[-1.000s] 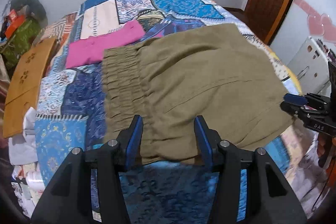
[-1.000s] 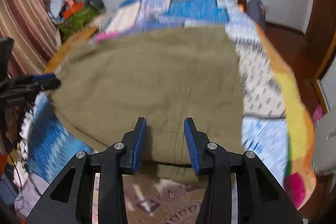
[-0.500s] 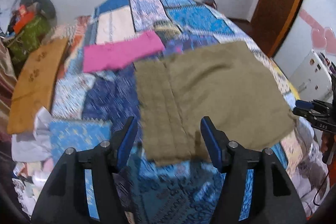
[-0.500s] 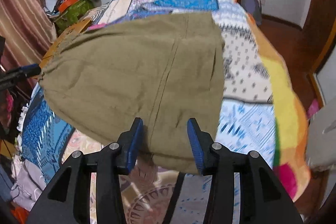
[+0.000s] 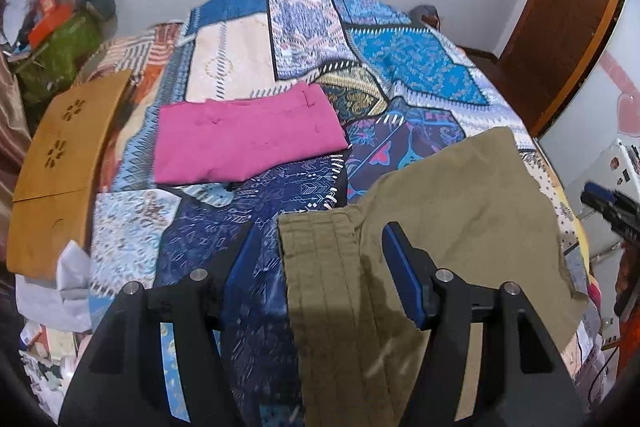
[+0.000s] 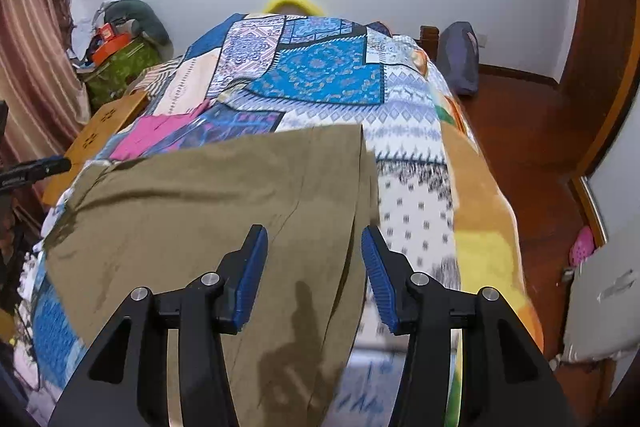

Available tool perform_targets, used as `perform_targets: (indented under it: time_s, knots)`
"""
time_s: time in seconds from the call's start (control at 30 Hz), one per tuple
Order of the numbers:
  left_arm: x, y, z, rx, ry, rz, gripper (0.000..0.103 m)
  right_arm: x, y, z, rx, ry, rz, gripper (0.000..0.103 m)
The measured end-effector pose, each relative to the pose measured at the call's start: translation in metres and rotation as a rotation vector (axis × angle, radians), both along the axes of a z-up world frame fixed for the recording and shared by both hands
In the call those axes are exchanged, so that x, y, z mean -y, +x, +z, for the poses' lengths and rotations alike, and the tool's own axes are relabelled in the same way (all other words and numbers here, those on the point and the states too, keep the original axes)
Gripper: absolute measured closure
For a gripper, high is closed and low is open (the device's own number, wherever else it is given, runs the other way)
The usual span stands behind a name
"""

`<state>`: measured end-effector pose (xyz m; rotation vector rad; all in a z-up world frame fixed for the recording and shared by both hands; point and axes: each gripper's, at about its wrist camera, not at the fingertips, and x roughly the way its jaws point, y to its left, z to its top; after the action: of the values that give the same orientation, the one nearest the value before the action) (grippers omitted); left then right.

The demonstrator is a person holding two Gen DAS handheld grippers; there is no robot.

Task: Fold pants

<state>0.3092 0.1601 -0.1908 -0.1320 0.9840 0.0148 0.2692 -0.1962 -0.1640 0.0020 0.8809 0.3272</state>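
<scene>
**Olive pants spread on the quilt, both grippers open above them**

The olive-green cotton pants [image 5: 460,211] lie flat on the blue patchwork quilt [image 5: 408,67], filling the lower right of the left wrist view and the lower left and centre of the right wrist view. The left gripper [image 5: 316,271] stands wide open, holding nothing; the ribbed waistband edge runs up between its blue-padded fingers. The right gripper [image 6: 314,273] is likewise spread apart with nothing gripped, with the pants' right edge between its fingers. A folded pink garment [image 5: 244,139] lies left of centre, apart from the pants. A tan wooden board [image 5: 60,163] sits at the left edge.
</scene>
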Motion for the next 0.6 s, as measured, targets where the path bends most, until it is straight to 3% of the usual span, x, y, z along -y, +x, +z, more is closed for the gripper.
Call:
perform_targets:
  time_s: [0.3,0.53,0.6]
  knots:
    - [0.000,0.033,-0.043,-0.084,-0.022,-0.014,0.040,-0.010,0.092,-0.045,-0.076,0.008,0.018,0.058]
    - [-0.005,0.031,-0.054,-0.069,-0.061,0.002,0.037,-0.018,0.137,-0.071,-0.116,0.011,0.027,0.058]
    - [-0.004,0.030,-0.054,-0.059,-0.049,0.009,0.040,-0.019,0.142,-0.077,-0.126,0.040,0.033,0.066]
